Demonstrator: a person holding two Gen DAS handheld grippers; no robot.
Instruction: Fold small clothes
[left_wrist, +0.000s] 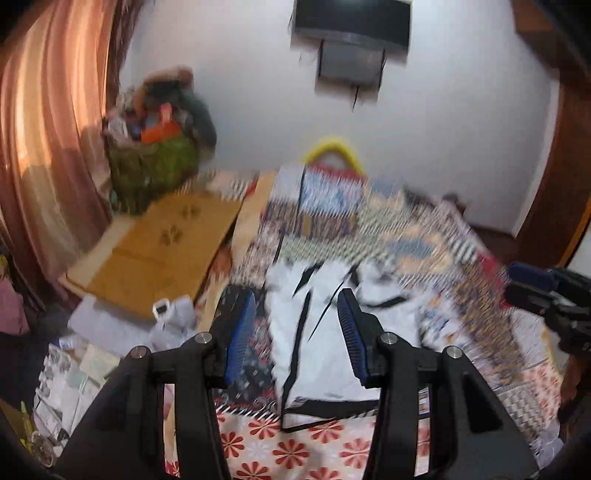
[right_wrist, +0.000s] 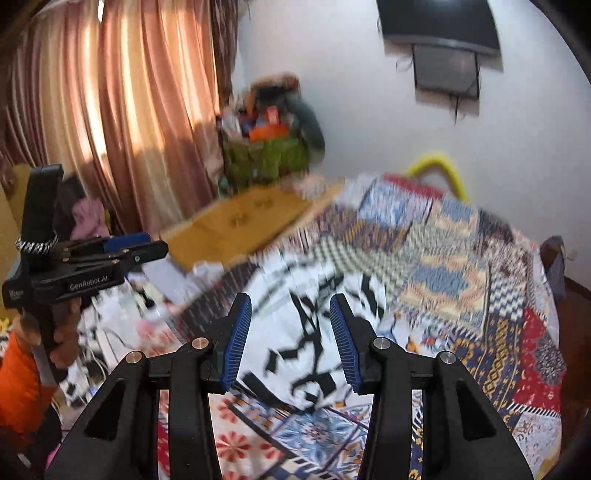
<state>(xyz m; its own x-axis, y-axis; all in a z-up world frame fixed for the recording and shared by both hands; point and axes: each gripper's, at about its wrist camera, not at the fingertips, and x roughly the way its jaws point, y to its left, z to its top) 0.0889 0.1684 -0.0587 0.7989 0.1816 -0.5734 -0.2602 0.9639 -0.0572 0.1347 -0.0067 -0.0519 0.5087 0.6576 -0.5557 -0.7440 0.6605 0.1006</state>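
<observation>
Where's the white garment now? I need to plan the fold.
The white garment lies crumpled on the patchwork bedspread, ahead of both grippers in both views; the cardboard sheet is to its left.

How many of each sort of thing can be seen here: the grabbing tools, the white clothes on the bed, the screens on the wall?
Grabbing tools: 2, the left gripper and the right gripper, both open and holding nothing
White garment with black trim: 1
Dark wall screen: 1
Green basket of clutter: 1
Total: 5
</observation>
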